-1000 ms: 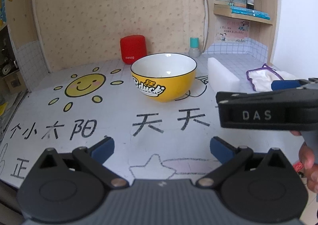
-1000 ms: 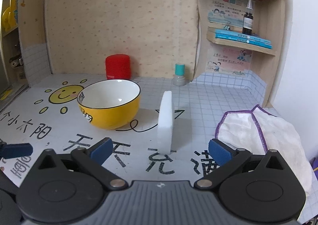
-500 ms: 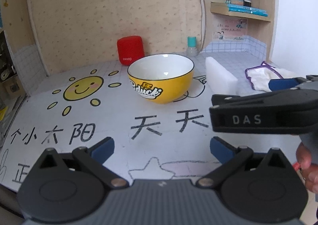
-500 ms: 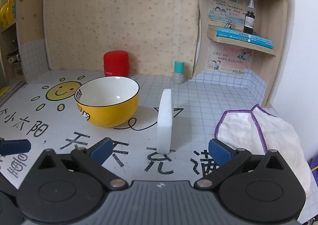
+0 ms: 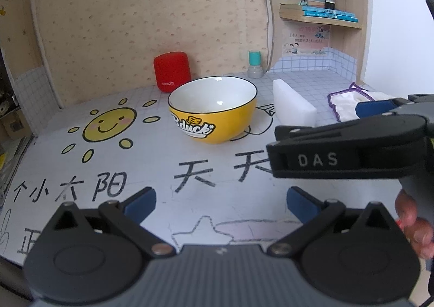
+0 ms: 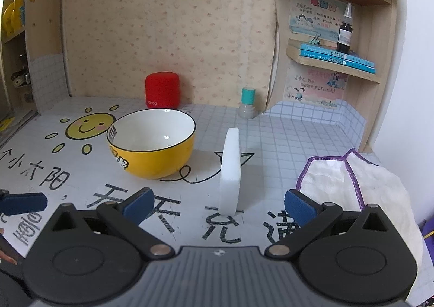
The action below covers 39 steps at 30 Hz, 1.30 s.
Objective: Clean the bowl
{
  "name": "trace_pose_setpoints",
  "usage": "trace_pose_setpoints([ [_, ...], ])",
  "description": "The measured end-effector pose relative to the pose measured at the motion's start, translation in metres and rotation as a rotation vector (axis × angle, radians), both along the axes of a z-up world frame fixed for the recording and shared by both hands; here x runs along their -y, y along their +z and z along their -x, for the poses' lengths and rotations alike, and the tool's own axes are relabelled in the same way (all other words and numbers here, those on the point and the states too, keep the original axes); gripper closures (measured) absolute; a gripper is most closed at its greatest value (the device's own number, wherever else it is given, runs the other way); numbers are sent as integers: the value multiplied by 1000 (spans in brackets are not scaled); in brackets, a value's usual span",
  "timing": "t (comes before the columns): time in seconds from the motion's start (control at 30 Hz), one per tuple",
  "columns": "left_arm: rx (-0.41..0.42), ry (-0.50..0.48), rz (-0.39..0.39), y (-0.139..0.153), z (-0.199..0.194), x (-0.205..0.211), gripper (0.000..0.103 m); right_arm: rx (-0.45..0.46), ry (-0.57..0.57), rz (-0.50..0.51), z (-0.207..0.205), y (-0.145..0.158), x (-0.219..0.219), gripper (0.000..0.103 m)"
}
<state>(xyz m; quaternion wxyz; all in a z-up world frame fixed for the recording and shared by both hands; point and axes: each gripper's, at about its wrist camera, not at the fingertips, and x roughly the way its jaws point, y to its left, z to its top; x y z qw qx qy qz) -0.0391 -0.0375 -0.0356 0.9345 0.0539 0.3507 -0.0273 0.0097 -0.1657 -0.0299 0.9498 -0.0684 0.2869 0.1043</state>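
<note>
A yellow bowl with a white inside [image 5: 214, 109] [image 6: 153, 141] stands empty and upright on the printed table mat. A white sponge block [image 5: 294, 107] [image 6: 230, 168] stands on its edge just right of the bowl. A white cloth with purple trim [image 6: 352, 187] [image 5: 350, 101] lies at the right. My left gripper [image 5: 221, 202] is open and empty, well short of the bowl. My right gripper [image 6: 218, 204] is open and empty, with the sponge straight ahead between its fingers' lines. The right gripper's body [image 5: 350, 149] crosses the left wrist view.
A red speaker [image 6: 162, 90] and a small teal-capped bottle [image 6: 247, 103] stand at the back wall. A wooden shelf [image 6: 333, 63] with books and a dark dropper bottle hangs at the right. The table's front edge is near the left gripper.
Both grippers have drifted slightly; the right gripper's body sits a little lower and further left in the left wrist view. Bowl, sponge and cloth have not moved.
</note>
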Motion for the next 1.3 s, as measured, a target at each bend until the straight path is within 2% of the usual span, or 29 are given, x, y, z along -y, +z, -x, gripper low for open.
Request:
trace_pose_setpoints([
  [0.13, -8, 2, 19, 2, -1, -2, 0, -6, 2, 4, -1, 1, -1, 0],
  [0.83, -9, 27, -21, 4, -3, 0, 0, -24, 10, 28, -4, 4, -4, 0],
  [1.3, -23, 22, -23, 3, -5, 5, 0, -12, -36, 19, -2, 5, 3, 0],
])
